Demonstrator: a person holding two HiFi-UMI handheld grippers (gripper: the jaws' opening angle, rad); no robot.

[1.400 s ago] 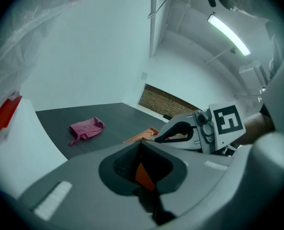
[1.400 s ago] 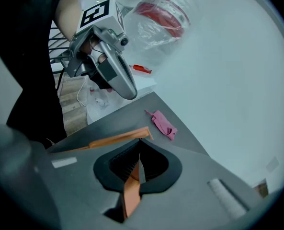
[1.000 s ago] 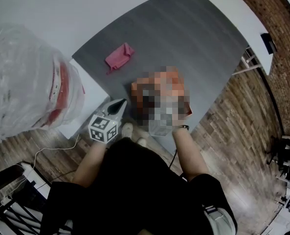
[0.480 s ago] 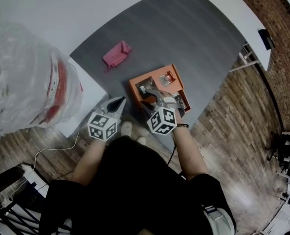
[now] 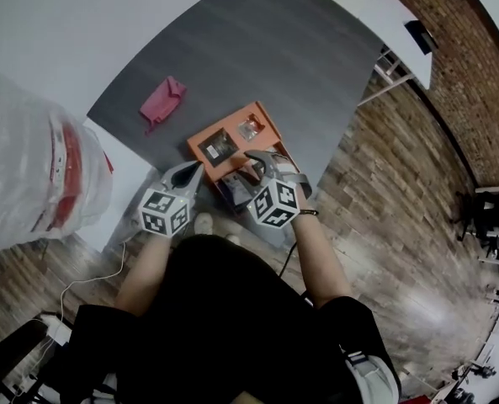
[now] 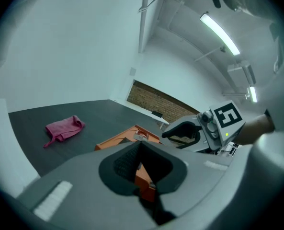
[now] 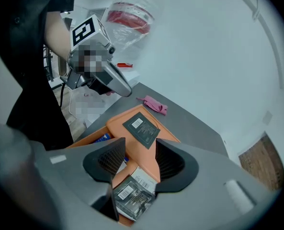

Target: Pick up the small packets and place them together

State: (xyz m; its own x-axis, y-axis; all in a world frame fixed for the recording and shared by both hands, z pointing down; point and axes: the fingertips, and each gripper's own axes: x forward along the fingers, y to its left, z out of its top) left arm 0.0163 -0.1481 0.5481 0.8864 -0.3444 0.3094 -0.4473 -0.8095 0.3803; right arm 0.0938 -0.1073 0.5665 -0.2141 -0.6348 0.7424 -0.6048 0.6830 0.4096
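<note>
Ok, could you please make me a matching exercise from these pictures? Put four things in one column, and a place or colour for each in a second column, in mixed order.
Things:
1. cloth
2. tray
3. plastic bag
4. flat packet with a white label

Places or colours:
A. dark, lies in the tray
B. pink, alone on the grey table, beyond the tray
C. clear with red inside, at the left of the head view
D. orange, holds several packets

Pairs: 1-B, 2-D, 3-C, 4-A
</note>
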